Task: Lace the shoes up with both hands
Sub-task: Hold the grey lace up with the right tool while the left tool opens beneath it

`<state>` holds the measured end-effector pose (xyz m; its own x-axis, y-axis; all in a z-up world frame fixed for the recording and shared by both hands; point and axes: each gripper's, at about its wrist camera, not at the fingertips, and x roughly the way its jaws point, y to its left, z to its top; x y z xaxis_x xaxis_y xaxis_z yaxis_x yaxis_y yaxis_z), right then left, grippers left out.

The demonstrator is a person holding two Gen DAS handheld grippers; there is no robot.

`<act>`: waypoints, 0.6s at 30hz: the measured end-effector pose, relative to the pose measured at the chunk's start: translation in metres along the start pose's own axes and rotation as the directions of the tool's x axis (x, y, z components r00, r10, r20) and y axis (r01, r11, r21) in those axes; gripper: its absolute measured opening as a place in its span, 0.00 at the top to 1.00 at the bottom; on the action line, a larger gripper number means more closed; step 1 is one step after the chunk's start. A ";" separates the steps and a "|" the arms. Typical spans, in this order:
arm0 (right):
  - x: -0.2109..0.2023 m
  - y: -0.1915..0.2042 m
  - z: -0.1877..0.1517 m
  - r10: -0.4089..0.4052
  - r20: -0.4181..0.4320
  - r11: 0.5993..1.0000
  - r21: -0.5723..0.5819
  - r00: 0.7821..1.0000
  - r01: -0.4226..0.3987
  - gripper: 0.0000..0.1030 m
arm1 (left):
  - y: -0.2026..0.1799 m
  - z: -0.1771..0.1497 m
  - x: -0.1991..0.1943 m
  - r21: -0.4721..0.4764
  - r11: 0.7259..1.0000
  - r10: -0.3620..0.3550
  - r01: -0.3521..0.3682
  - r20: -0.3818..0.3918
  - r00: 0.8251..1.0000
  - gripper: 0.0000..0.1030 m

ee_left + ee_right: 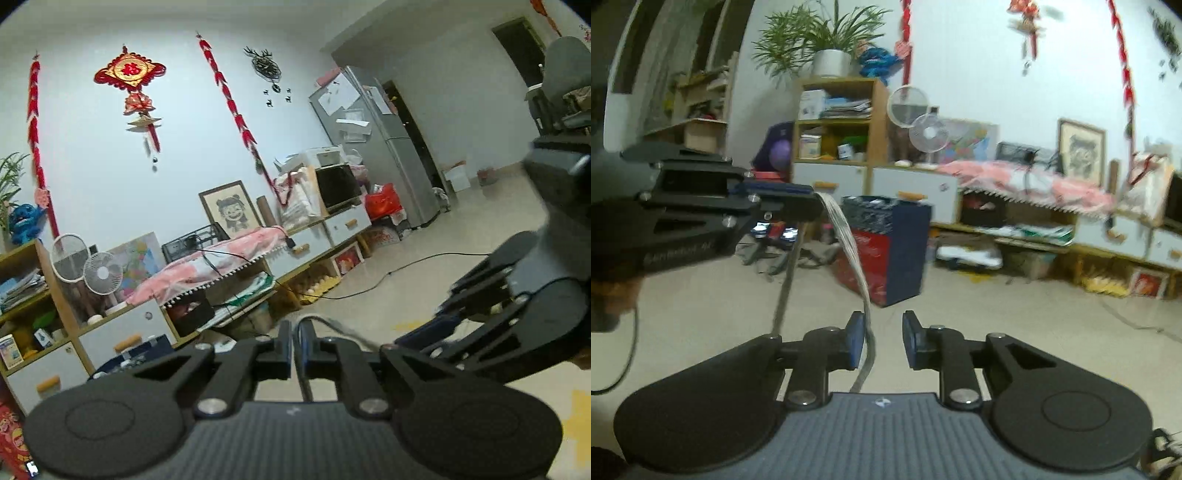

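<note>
— Left gripper?
— Fingers together, clamped on the grey shoelace, which hangs from them above the floor.
— Right gripper?
— Fingers apart; the lace runs down between them, lying against the left one (the other does not touch it).
— The shoe?
— Cannot tell; blurred.

dim, motion-blurred, fisheye-warped edges
</note>
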<state>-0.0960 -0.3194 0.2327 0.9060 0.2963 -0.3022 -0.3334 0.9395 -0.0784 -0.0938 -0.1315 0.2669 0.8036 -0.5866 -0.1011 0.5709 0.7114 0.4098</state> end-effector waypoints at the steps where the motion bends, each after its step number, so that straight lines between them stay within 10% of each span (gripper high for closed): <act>1: 0.002 0.004 -0.001 -0.001 -0.003 0.999 -0.039 1.000 0.001 0.78 | -0.001 -0.001 0.000 -0.001 1.000 -0.008 0.008 -0.002 1.000 0.93; 9: 0.008 0.025 0.009 -0.091 0.117 0.956 -0.268 0.989 0.120 0.98 | -0.004 -0.003 0.000 -0.025 0.999 -0.047 0.047 -0.004 0.999 0.93; 18: -0.013 0.015 0.010 -0.336 0.459 0.822 -0.284 0.823 0.494 0.99 | -0.014 -0.008 0.003 -0.042 0.995 -0.095 0.094 -0.015 0.995 0.93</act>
<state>-0.1102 -0.3070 0.2445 0.9769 0.0069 0.2136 0.0996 0.8694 -0.4839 -0.0977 -0.1400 0.2536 0.7481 -0.6457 -0.1529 0.6507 0.6688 0.3597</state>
